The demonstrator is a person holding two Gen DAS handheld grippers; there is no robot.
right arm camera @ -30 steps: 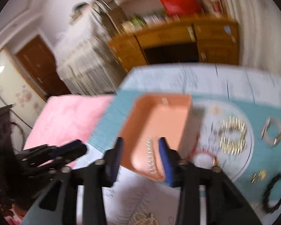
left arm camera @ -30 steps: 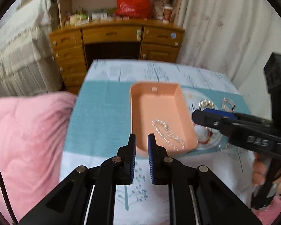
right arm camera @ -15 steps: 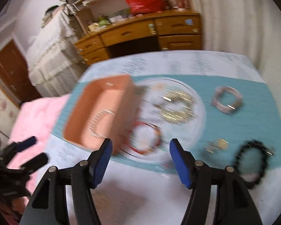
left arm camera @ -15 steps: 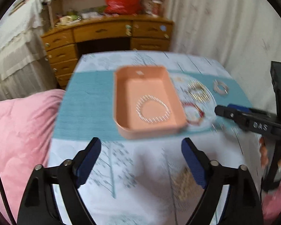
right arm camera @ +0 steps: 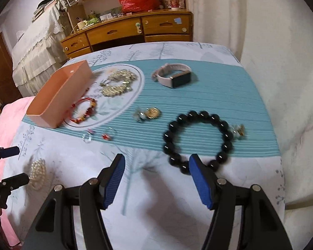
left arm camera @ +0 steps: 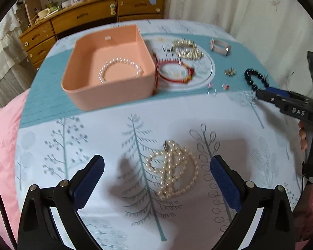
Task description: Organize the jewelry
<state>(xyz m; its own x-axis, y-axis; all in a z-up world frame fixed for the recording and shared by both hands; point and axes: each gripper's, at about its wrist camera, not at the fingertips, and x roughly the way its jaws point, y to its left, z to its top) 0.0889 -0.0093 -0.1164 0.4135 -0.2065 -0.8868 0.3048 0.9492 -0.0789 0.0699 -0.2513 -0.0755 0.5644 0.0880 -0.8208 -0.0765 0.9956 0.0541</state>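
Left wrist view, left tongs [left arm camera: 157, 167] angled down, opening, straddling pearl necklace [left arm camera: 173, 168]

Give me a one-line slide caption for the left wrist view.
Left hand-held gripper, jaws opening, poised over a pearl necklace; the peach box beyond holds one bracelet.

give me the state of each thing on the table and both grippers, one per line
left gripper: jaws opening, pearl necklace between them, not gripped
right gripper: jaws open, empty, next to the black bracelet
pearl necklace: heaped on the cloth
pink box: open, one silver bracelet inside
red bracelet: flat beside the box
gold chain: piled on the mat
watch: on its side
black bracelet: flat, untouched
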